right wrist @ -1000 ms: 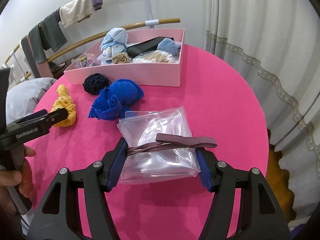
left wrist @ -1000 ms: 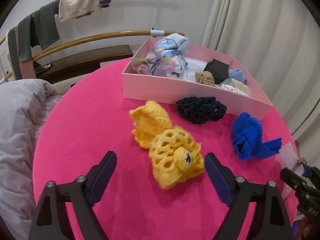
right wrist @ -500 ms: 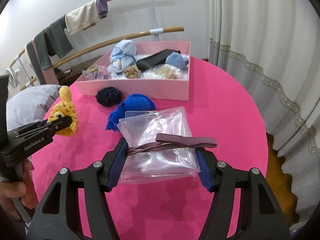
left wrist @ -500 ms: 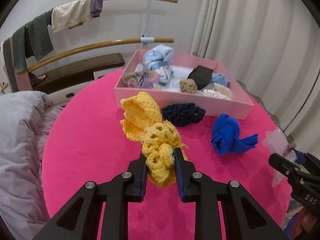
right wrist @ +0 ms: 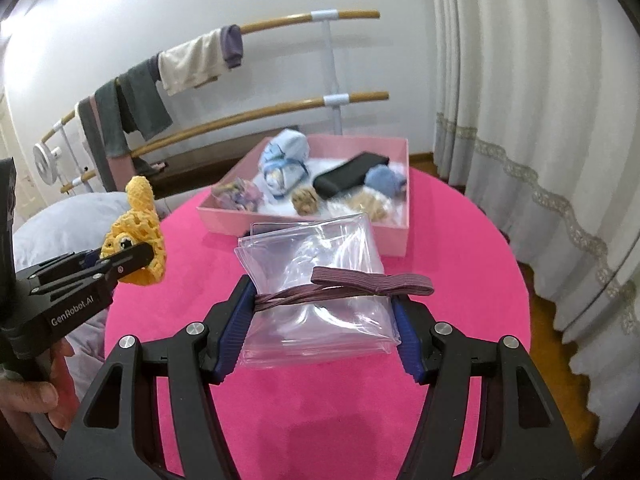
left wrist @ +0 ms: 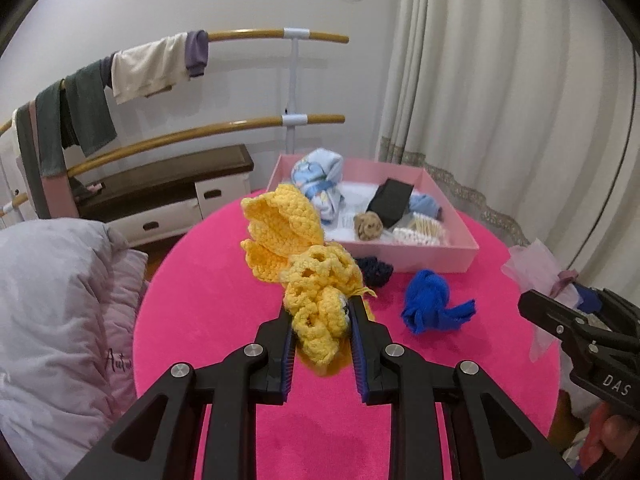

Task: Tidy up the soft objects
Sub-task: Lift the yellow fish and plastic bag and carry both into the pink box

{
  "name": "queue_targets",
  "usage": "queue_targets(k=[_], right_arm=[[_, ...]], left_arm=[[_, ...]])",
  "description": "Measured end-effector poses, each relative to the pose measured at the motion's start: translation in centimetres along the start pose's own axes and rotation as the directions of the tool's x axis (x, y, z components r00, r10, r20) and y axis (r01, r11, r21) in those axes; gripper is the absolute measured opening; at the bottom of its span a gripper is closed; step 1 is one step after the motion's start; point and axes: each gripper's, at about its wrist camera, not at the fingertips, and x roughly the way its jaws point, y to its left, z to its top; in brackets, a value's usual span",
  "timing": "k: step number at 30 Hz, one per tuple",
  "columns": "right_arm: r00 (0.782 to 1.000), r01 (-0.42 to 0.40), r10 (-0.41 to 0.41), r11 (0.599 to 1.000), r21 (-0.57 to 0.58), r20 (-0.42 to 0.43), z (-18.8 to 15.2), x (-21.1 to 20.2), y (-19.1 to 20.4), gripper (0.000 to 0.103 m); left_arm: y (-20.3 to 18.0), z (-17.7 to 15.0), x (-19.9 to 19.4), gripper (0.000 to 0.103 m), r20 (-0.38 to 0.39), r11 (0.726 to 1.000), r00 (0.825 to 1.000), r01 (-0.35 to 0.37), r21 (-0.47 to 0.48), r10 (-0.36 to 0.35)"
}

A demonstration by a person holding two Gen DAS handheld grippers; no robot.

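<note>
Left wrist view. Left gripper: clenched on the yellow crochet toy, lifted clear of the pink worktop; the toy's long axis runs away from the gripper toward the pink box, which lies straight ahead (likely destination). Blue cloth and dark knit piece lie loose before the box.

Right wrist view. Right gripper: grasping the clear plastic pouch banded with a purple elastic. Pink box is just beyond the pouch; this hand seems nearer.
</note>
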Motion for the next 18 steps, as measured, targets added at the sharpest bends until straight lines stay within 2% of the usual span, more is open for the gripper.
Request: queue_targets(k=[9,18], right_arm=[[0.998,-0.033,0.034,0.999,-0.015,0.054,2.2,-0.8,1.1,0.061],[0.994,-0.066,0.069,0.997,-0.035,0.089,5.6,-0.4,1.4,0.061]], left_arm=[[0.5,1.2,-3.0,0.021,0.045,1.000,0.999,-0.002,0.004,0.002],[0.2,4.5,-2.0,0.021,0.081,1.000,0.997,-0.013,0.008,0.012]])
